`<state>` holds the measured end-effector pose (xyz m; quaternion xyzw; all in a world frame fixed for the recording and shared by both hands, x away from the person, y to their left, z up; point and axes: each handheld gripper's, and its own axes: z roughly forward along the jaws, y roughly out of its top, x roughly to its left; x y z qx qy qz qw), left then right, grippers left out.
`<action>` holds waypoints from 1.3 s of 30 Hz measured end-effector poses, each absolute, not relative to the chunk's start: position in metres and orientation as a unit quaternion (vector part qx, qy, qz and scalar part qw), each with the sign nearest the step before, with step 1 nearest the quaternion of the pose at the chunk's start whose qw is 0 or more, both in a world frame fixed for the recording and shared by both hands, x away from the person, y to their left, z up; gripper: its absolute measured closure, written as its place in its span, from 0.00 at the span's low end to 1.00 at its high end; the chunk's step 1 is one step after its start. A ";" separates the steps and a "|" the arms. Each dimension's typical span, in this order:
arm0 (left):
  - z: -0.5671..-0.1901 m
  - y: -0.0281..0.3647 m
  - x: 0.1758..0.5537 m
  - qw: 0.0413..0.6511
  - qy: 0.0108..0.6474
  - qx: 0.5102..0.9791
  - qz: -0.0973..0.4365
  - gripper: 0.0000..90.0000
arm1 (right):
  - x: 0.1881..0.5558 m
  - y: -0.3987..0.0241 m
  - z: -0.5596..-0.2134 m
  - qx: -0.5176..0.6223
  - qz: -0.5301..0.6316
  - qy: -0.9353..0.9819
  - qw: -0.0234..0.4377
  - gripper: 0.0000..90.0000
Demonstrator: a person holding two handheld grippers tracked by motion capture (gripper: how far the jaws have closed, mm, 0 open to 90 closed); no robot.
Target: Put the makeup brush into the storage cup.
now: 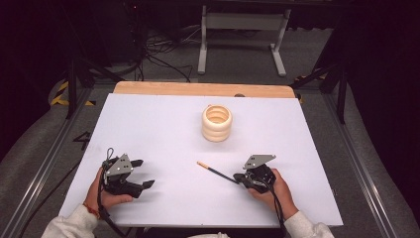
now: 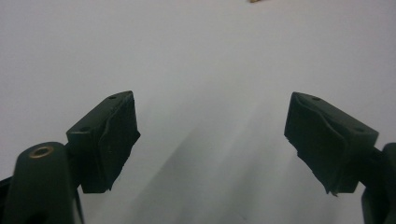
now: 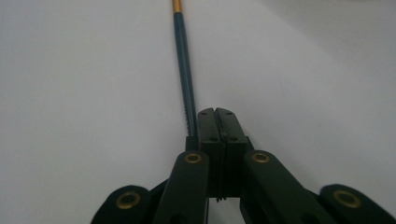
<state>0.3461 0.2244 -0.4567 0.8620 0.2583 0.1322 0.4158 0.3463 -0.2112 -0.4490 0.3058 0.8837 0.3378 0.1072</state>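
Observation:
A dark pencil [image 1: 215, 172] with a tan end lies on the white board [image 1: 158, 124], pointing up-left from my right gripper [image 1: 238, 177]. In the right gripper view the two jaws [image 3: 217, 112] are pressed flat together with nothing between them. There the pencil [image 3: 184, 70] runs along the outside of the left jaw, touching it or very close. My left gripper [image 1: 146, 173] rests at the board's front left, open, and between its wide-apart pads [image 2: 116, 135] there is bare white surface. A cream ribbed ring-shaped cup [image 1: 217, 122] stands upright behind the pencil.
The white board covers a wooden table whose far edge [image 1: 198, 89] shows behind it. Metal rails run along both sides of the table. A white stand [image 1: 242, 29] and cables sit on the floor beyond.

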 end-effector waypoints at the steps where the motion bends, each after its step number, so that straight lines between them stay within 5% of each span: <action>1: -0.457 0.224 0.346 0.417 0.259 0.861 0.133 0.20 | 0.346 -0.211 -0.449 0.305 0.338 0.884 0.107 1.00; 39: -0.458 0.220 0.348 0.413 0.256 0.865 0.123 0.22 | 0.356 -0.196 -0.436 0.299 0.355 0.882 0.086 0.94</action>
